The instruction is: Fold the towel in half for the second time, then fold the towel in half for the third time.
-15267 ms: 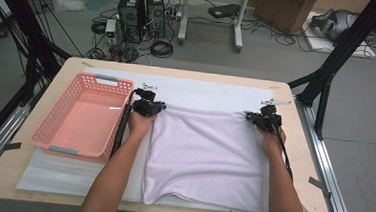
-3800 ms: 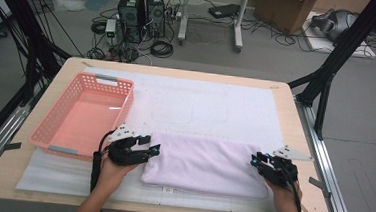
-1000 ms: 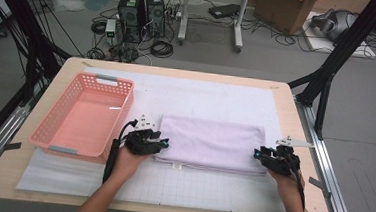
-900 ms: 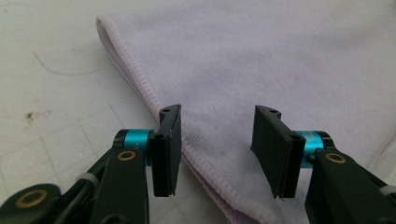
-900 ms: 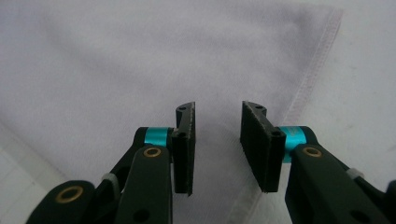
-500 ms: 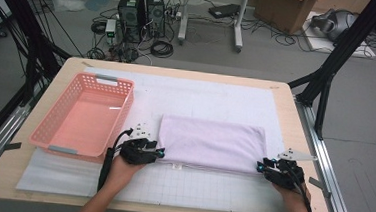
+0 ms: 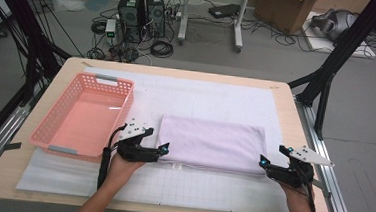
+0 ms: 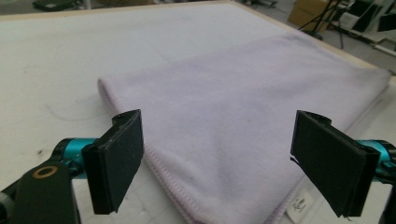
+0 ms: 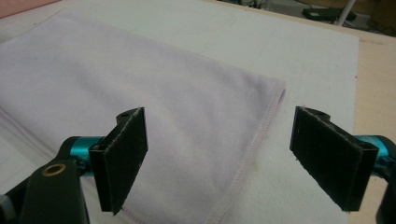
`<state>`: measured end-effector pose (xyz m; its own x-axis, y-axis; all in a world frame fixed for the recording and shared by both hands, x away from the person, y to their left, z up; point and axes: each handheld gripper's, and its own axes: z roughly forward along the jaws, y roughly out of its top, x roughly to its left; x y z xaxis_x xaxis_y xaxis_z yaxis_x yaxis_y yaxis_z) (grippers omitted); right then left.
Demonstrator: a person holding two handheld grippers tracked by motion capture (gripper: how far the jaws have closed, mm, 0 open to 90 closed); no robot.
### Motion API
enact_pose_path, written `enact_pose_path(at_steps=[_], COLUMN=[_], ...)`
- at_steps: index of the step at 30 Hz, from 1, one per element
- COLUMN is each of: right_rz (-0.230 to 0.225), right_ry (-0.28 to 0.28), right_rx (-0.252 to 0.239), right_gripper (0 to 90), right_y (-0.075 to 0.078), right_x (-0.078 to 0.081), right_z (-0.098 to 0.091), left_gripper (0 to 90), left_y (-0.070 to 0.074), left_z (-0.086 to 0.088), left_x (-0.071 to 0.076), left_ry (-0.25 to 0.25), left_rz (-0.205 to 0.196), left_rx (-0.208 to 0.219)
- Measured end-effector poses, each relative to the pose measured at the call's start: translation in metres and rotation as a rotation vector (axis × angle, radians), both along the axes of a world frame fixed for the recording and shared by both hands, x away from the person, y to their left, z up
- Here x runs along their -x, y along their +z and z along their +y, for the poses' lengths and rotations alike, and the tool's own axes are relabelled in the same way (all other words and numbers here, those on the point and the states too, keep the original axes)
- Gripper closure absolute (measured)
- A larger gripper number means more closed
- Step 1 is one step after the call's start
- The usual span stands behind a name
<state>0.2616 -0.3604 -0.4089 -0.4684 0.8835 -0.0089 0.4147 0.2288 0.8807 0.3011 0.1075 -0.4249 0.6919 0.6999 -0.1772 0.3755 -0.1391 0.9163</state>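
High view: folded pale-lilac terry towel (image 7: 212, 144) lies flat on the white mat over the wooden counter (image 7: 295, 113), just right of the empty pink plastic basket (image 7: 82, 116). Left tongs (image 7: 162, 148) sit at its near-left corner, right tongs (image 7: 263, 162) at its near-right corner. Both have just been opening and now stand wide, pads clear of the cloth, nothing held. Left gripper view shows the stitched hem and a small white label (image 8: 300, 204) at the near edge.

Handling, as a judgement: light, soft, limp, with no stiffness; it will sag and the layers may slide apart if pinched by one ply. Not fragile, and the pile gives decent friction. Best grip is at the two end corners, pinching all layers at the hem, both tongs together.
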Motion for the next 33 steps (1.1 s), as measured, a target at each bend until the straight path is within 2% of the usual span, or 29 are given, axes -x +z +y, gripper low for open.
enact_pose_path(at_steps=[2, 10, 15, 18, 23, 30, 33], right_rz=[-0.008, -0.029, -0.015, -0.014, -0.003, -0.001, 0.004], right_ry=[0.008, -0.016, -0.036, -0.03, -0.021, -0.016, -0.011], right_rx=[0.019, 0.006, -0.003, -0.002, -0.02, -0.017, -0.018], right_gripper=[17.8, 16.8, 16.7, 16.7, 16.7, 16.7, 16.7], right_y=[0.0009, 0.003, 0.0011, 0.0005, -0.0007, -0.0017, -0.0026], right_x=[0.0013, 0.007, 0.0054, 0.005, 0.0042, 0.0023, 0.0017], right_z=[0.0008, -0.0016, -0.0046, -0.0039, -0.0032, -0.0003, 0.0006], left_gripper=[18.0, 19.9, 20.5, 20.5, 20.5, 20.5, 21.0], left_y=[0.0002, -0.0026, -0.0041, -0.0027, -0.0035, -0.0044, -0.0038], left_z=[0.0001, -0.0001, 0.0014, 0.0037, 0.0046, 0.0083, 0.0086], left_x=[-0.0004, -0.0045, -0.0048, -0.0043, -0.0039, -0.0061, -0.0055], left_ry=[-0.009, -0.046, -0.041, -0.033, -0.026, -0.014, -0.016], left_rz=[0.001, 0.0, 0.0, -0.006, -0.003, 0.006, -0.003], left_rx=[0.004, 0.024, 0.023, 0.035, 0.033, 0.028, 0.031])
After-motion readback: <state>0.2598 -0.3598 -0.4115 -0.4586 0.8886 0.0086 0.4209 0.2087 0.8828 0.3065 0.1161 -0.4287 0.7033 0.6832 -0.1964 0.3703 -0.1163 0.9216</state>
